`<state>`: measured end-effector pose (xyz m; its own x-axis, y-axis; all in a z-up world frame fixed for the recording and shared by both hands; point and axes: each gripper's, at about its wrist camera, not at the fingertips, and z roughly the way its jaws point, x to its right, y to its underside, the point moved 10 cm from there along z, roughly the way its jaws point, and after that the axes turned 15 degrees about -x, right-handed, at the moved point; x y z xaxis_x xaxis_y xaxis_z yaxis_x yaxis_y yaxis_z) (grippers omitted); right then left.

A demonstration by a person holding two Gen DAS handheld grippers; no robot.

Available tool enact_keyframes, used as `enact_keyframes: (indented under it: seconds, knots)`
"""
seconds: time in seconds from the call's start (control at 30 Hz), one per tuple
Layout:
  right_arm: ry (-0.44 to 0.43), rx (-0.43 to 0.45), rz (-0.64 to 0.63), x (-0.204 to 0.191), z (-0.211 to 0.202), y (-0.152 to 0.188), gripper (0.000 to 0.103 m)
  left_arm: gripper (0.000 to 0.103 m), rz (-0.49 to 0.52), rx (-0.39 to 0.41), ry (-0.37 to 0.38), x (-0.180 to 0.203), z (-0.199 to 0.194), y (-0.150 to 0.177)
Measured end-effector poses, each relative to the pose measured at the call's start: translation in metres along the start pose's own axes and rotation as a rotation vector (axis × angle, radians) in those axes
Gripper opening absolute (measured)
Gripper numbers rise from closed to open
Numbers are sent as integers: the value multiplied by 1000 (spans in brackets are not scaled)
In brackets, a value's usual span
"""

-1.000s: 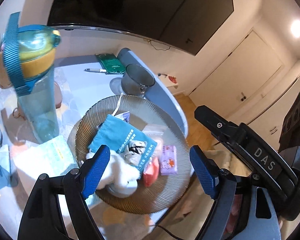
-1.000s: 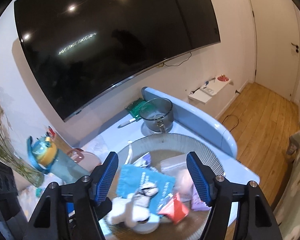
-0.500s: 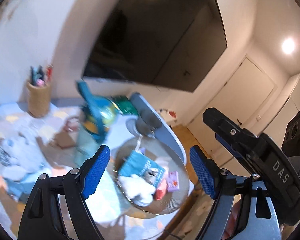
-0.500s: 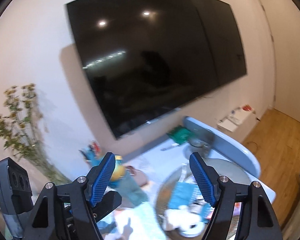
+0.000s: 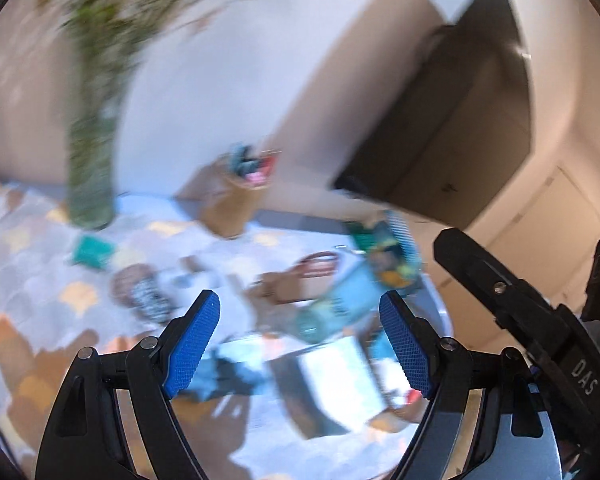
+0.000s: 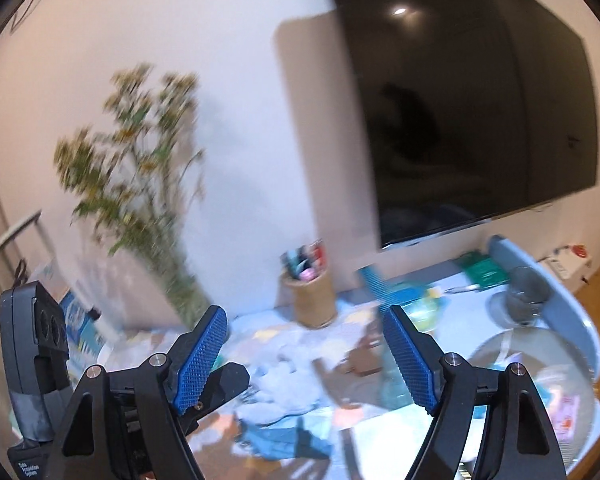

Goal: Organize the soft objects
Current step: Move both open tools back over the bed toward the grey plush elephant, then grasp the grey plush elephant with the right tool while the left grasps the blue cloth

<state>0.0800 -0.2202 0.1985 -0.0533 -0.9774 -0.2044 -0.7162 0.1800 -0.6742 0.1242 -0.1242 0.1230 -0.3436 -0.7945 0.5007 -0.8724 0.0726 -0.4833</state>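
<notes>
Both views are motion-blurred. My left gripper [image 5: 299, 344] hangs open above the patterned tablecloth [image 5: 28, 240], with nothing between its blue pads. My right gripper [image 6: 304, 360] is also open with its jaws still opening, and nothing is between them. A pale grey plush toy [image 6: 288, 376] lies on the cloth beyond the right gripper, and a crumpled blue cloth [image 6: 284, 440] lies just in front of it. The left wrist view shows the plush toy [image 5: 144, 292] and the blue cloth [image 5: 228, 372] too. At the right, a ribbed glass plate [image 6: 496, 350] holds a pink packet [image 6: 566, 416].
A teal water bottle [image 5: 360, 284] stands near a white booklet [image 5: 340, 376]. A pen holder [image 6: 314, 300] and a vase of flowers [image 6: 180, 280] stand by the wall. A grey cup [image 6: 526, 288] and a green notebook [image 6: 482, 268] sit at the far right under the TV [image 6: 460, 100].
Both grippers have drawn back from the plate and swung left, so the plush toy, blue cloth, pen holder and vase have come into view. The right jaws stand wider.
</notes>
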Motion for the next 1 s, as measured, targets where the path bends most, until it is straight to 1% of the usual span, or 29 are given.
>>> enact_keyframes:
  seconds: [0.1,0.17,0.27,0.33,0.37,0.47,0.53,0.6,0.87,1.0]
  knots:
    - [-11,-59,-33,-16,33,13,79,81,-51,-34,-60,-44,10,17]
    - [-11,-107,-51,-23,55,23,79,81,-113,-83,-103,-78,24,35]
    - [1,-182,-95,-28,88,46,79,81,-211,-144,-139,-119,45,60]
    - [14,-219,-121,-27,103,58,79,81,-265,-182,-151,-139,57,76]
    - [20,-239,-132,-26,111,64,79,81,-276,-193,-153,-144,60,81]
    - [38,-309,-147,-19,134,84,79,81,-283,-209,-176,-153,70,92]
    - [37,-339,-141,-14,141,93,79,81,-279,-216,-192,-156,75,95]
    - [38,-370,-127,-6,151,101,79,81,-283,-226,-192,-158,76,98]
    - [51,-401,-115,11,165,103,79,81,-324,-234,-169,-162,85,93]
    - [72,-388,-160,14,172,93,79,81,-284,-242,-154,-150,97,89]
